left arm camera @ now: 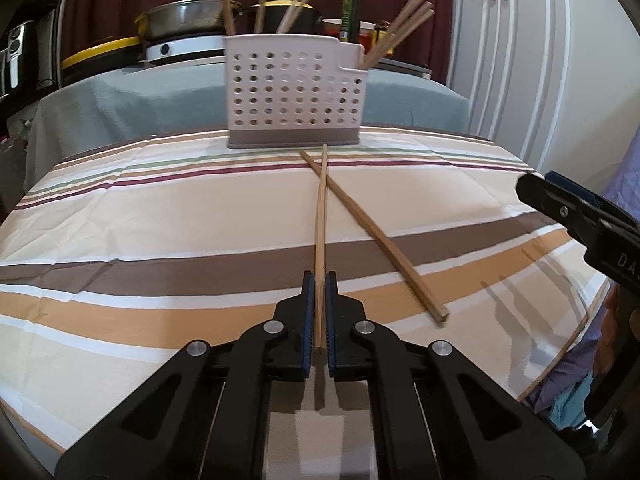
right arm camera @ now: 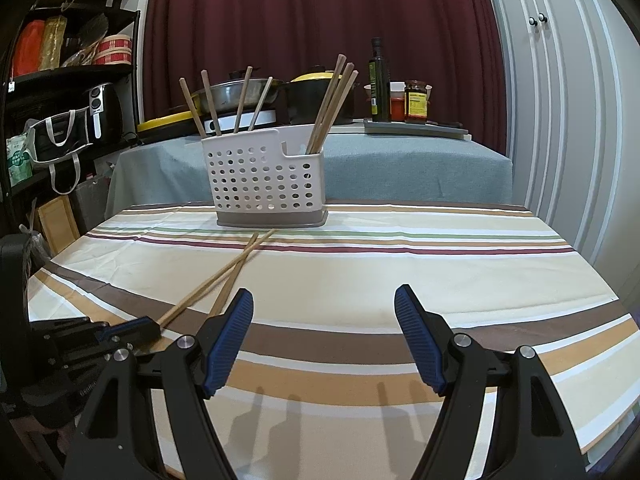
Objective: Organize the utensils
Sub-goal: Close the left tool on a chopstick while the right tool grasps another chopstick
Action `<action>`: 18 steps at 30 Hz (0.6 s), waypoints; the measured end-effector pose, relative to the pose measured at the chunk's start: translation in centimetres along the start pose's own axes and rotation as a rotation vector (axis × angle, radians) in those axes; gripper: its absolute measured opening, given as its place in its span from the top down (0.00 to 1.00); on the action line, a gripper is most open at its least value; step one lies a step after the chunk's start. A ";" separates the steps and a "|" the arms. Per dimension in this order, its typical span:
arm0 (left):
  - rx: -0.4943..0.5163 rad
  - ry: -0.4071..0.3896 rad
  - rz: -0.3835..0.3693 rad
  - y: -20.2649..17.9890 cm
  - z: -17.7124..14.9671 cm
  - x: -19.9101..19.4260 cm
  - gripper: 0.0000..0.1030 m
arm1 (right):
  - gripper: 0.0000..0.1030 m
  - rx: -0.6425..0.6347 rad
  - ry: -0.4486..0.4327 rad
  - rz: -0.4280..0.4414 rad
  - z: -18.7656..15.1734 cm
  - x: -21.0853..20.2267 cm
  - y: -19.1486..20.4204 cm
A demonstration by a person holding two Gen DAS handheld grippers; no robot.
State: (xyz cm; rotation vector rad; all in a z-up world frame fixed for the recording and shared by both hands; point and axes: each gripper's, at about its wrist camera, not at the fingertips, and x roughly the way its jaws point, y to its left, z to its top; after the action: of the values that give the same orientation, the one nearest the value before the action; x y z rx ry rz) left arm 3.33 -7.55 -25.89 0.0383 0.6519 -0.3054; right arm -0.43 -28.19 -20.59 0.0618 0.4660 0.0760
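My left gripper (left arm camera: 319, 280) is shut on the near end of a wooden chopstick (left arm camera: 321, 216) that points toward the white perforated utensil holder (left arm camera: 294, 96). A second chopstick (left arm camera: 372, 232) lies on the striped tablecloth, crossing the held one near its far tip. Several chopsticks (left arm camera: 400, 32) stand in the holder's compartments. In the right wrist view the holder (right arm camera: 266, 178) stands at the table's far side, the two crossed chopsticks (right arm camera: 236, 268) lie to the left, and my right gripper (right arm camera: 324, 298) hovers open above the cloth with nothing between its fingers. The left gripper (right arm camera: 150, 330) shows at lower left.
The striped tablecloth (right arm camera: 400, 264) covers the near table. Behind it a grey-covered table (right arm camera: 400, 168) carries pots, an oil bottle (right arm camera: 379, 80) and jars. Dark shelves (right arm camera: 60, 100) stand at left, a white cabinet (right arm camera: 560, 80) at right.
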 end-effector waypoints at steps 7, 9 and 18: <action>-0.021 -0.018 0.057 2.9 0.1 -0.7 0.94 | 0.31 -0.033 0.005 0.033 -0.3 0.5 2.1; -0.022 -0.020 0.072 3.7 0.0 -0.9 0.94 | 0.31 -0.046 0.005 0.045 -0.5 0.7 2.9; -0.057 -0.019 0.129 7.1 -1.1 -1.6 0.94 | 0.43 -0.104 0.045 0.118 -1.9 2.2 7.0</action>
State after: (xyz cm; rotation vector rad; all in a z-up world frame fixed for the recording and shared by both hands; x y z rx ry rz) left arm 3.52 -0.20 -26.24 0.0232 0.6362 -0.1625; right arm 0.29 -20.99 -22.72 -0.0144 0.5024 0.2172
